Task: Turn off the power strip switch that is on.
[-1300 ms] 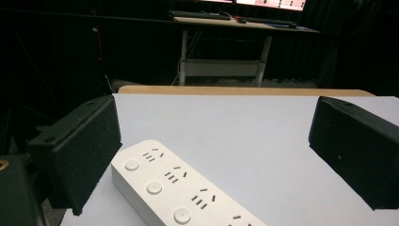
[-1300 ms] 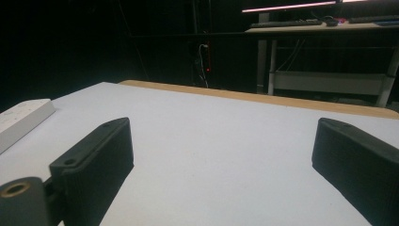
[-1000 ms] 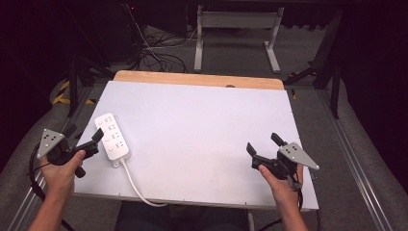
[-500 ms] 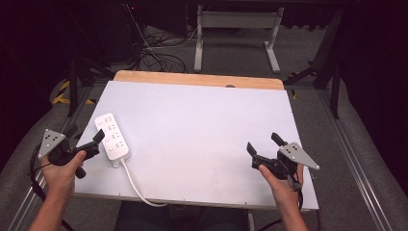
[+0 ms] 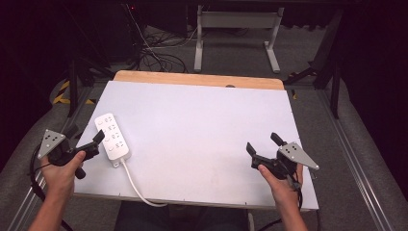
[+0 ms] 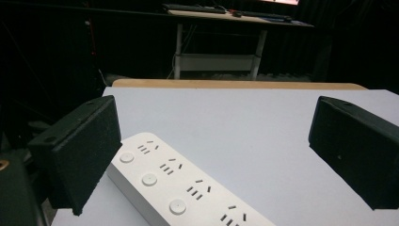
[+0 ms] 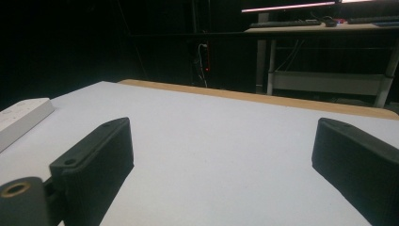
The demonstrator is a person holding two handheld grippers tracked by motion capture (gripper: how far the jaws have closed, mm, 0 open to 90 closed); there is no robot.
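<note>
Lying at 9 o'clock on the counter (image 5: 202, 110), the power strip (image 5: 112, 138) sits just beside the left gripper (image 5: 86, 139), jaws wide, empty. Right gripper (image 5: 262, 144) at 4 o'clock, likewise.

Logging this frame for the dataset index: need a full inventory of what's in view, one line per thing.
power strip: 1, white, near-left part of the table, lying flat, angled; round buttons beside its sockets
strip's cable: 1, white, runs from the strip's near end off the table's near edge
table: 1, white top with a wooden strip along the far edge
desk frame: 1, pale metal, on the floor beyond the table
floor cables: several, dark, on the grey floor behind the table's far-left corner
left gripper: 1, black, grey plate on top, jaws open, just left of the power strip
right gripper: 1, black, grey plate on top, jaws open, over the table's near-right part
hands: 2, one holding each gripper
</note>
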